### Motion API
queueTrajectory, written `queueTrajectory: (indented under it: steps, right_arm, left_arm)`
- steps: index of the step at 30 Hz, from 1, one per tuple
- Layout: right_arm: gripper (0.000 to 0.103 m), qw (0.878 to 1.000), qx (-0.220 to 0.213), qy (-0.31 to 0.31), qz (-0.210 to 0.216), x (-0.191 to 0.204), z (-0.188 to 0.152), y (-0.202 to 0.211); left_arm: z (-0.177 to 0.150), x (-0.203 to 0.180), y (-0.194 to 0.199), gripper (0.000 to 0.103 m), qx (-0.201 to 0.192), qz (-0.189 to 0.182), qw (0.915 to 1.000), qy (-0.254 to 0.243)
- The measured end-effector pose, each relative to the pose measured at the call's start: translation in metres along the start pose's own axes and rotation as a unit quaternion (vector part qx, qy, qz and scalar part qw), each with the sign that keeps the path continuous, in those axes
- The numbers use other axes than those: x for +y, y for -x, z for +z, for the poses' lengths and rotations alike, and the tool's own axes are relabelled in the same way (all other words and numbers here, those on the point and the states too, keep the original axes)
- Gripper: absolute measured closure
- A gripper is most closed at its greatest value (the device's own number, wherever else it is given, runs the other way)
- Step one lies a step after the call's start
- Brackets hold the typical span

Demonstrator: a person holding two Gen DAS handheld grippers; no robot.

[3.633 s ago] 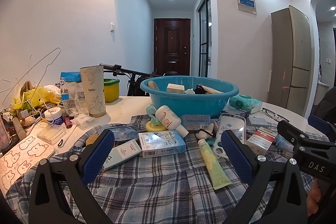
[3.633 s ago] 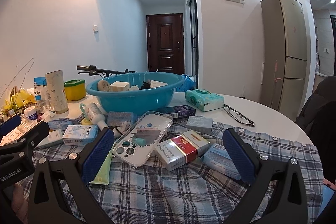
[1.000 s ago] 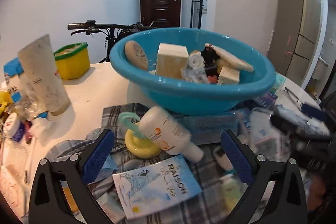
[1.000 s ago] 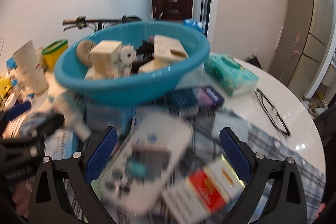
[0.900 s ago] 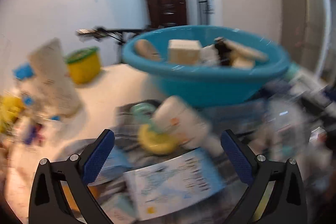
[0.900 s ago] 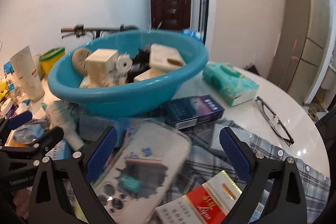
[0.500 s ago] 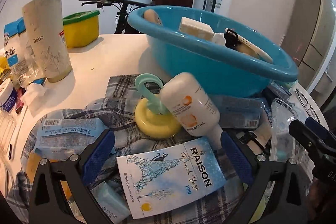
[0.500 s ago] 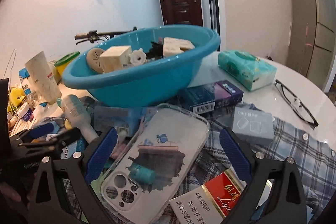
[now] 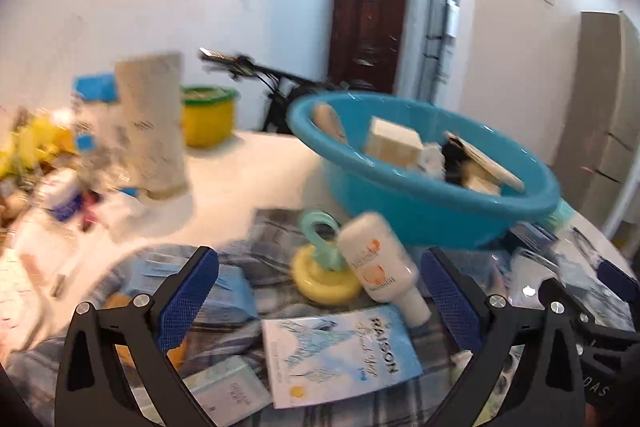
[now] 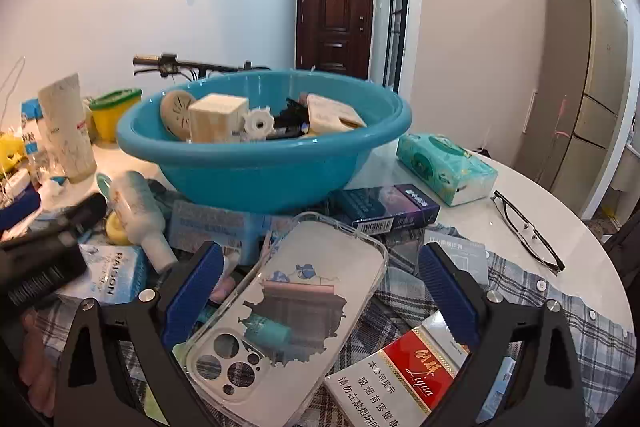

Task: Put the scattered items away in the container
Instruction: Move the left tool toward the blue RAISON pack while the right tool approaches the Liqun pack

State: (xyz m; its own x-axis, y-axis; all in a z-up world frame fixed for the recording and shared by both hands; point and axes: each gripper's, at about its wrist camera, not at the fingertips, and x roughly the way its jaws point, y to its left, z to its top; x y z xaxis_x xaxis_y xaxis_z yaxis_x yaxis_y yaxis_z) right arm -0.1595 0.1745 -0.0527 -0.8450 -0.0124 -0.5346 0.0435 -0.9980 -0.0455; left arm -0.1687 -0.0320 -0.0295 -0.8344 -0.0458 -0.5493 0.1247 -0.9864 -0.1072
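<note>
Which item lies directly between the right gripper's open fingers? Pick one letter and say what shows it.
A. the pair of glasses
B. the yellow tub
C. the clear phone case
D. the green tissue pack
C: in the right wrist view the clear phone case lies on the plaid cloth between the fingers of the open right gripper; the glasses and tissue pack sit farther off to the right.

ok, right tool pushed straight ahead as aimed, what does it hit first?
Probably the clear plastic phone case lying between its open fingers; beyond it, the blue plastic basin. Depth is uncertain.
</note>
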Motion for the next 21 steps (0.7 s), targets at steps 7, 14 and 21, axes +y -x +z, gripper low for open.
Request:
queueTrajectory:
  steps: [7, 14, 21]
  right_arm:
    - [0.005, 1.000, 0.002, -0.020, 0.022, -0.009, 0.003, -0.002]
    - [0.005, 0.998, -0.001, -0.061, 0.004, -0.026, -0.001, 0.004]
    - [0.002, 1.000, 0.000, 0.008, 0.012, 0.000, -0.003, 0.009]
  left_arm:
    - [-0.009, -0.016, 0.005, 0.001, 0.021, 0.020, 0.9972, -0.069]
    - [-0.014, -0.013, 0.001, 0.001, 0.040, -0.006, 0.9977, -0.055]
    - [-0.023, -0.011, -0.014, 0.001, 0.106, 0.045, 0.9913, -0.064]
